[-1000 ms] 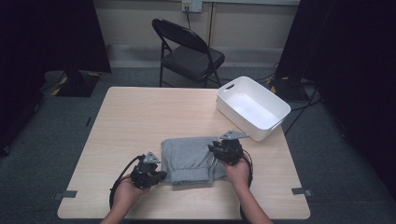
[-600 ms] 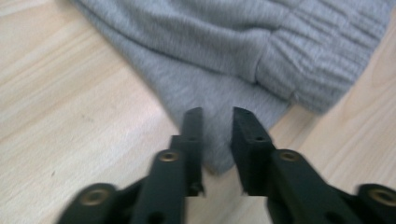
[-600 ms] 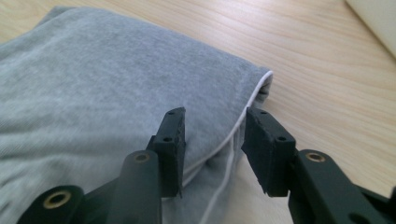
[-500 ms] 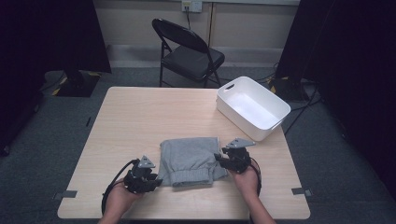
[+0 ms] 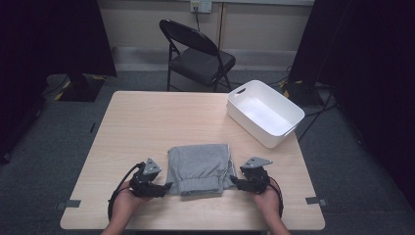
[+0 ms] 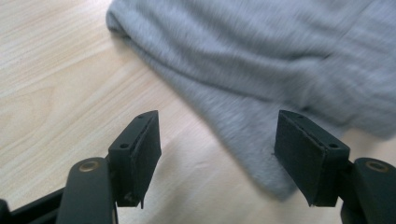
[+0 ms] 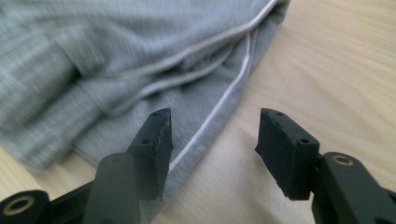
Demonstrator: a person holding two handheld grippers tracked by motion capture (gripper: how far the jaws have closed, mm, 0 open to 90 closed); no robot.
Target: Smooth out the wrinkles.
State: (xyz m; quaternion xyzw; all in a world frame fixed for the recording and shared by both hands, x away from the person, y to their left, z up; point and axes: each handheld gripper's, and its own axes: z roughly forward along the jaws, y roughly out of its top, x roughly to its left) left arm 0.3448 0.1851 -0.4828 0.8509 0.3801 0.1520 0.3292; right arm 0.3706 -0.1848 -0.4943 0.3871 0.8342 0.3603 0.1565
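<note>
Left tool (image 5: 165,186) and right tool (image 5: 233,180) spread wide, jaws just opened, pinching nothing. Pulled back to the near corners of the grey folded cloth (image 5: 200,168), now let go. Fold looks done. Cloth soft, fuzzy, squarish, lying flat on the near part of the smooth wooden tabletop (image 5: 147,127). White bin (image 5: 264,113) far right.

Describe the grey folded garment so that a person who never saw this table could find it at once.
Start at the light wooden table and look to its near edge. There a folded grey fabric garment lies flat, apart from the white plastic bin at the far right corner. It is the only soft thing there, with a thin white stripe along one edge.
</note>
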